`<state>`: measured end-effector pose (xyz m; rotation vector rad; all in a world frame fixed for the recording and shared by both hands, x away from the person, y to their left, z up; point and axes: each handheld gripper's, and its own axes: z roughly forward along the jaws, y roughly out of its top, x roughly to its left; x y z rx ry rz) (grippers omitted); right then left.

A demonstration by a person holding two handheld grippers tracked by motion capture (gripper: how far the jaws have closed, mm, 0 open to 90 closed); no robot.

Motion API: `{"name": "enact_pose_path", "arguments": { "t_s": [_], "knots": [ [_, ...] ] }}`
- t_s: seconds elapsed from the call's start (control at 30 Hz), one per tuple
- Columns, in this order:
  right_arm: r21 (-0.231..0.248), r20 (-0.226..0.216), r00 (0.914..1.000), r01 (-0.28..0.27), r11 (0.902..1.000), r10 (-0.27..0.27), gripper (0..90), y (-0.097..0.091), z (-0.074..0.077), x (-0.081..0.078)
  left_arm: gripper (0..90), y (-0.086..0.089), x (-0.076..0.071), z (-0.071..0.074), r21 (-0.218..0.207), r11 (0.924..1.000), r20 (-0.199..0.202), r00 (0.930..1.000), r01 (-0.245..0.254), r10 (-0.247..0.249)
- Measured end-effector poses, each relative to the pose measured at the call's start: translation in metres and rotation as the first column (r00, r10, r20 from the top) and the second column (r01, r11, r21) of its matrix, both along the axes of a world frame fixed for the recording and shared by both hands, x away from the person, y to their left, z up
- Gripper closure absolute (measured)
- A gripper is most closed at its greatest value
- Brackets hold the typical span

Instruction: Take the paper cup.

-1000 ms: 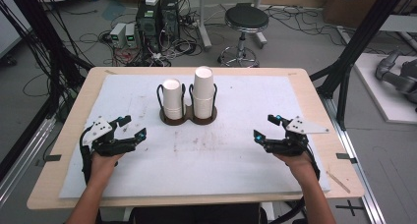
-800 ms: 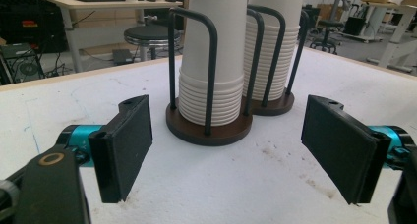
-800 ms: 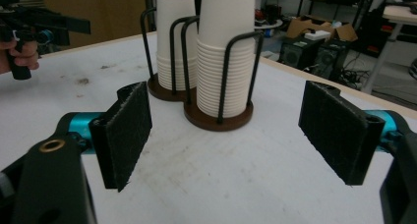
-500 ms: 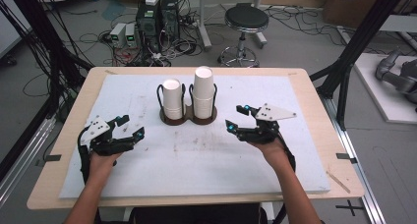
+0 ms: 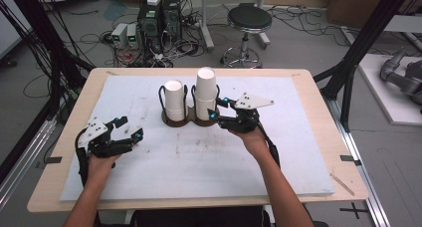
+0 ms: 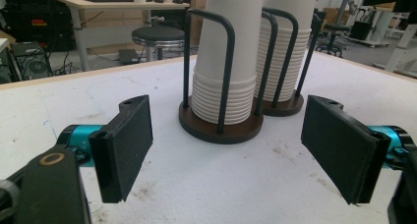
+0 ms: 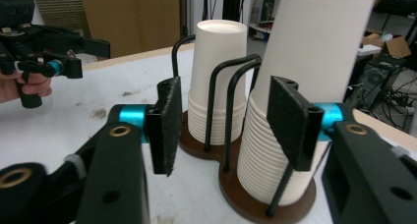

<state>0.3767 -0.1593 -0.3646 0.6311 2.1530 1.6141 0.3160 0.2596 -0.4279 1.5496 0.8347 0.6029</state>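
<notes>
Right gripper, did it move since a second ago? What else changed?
Yes. The right gripper slid from the right side of the table in toward the taller cup stack, and its jaws have just been closing partway, with nothing between them yet. The left gripper stayed put, open. Both cup stacks and their holder did not move.
</notes>
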Motion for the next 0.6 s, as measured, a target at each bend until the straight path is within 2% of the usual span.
{"name": "enact_pose_path", "arguments": {
  "t_s": [0.1,0.13,0.23,0.6],
  "knots": [
    [0.003,-0.011,0.9998,-0.017,0.9998,0.017,53.3,0.006,-0.001,0.004,19.6,0.001,0.000,0.000,-0.002,1.0000,0.000,1.0000,-0.003,0.003],
    [-0.004,-0.008,0.9994,-0.035,0.9994,0.035,57.1,0.013,-0.001,0.006,19.6,0.002,0.000,0.000,-0.002,1.0000,0.000,1.0000,-0.004,0.004],
    [-0.005,0.008,0.9986,-0.052,0.9987,0.052,61.4,0.024,0.000,0.010,19.6,0.002,0.000,0.000,-0.004,1.0000,0.001,1.0000,-0.007,0.007],
    [-0.019,0.032,0.9980,-0.054,0.9984,0.054,75.0,0.055,-0.005,0.020,19.6,0.007,0.001,0.000,-0.006,0.9998,0.001,0.9998,-0.017,0.017]
  ]
}}
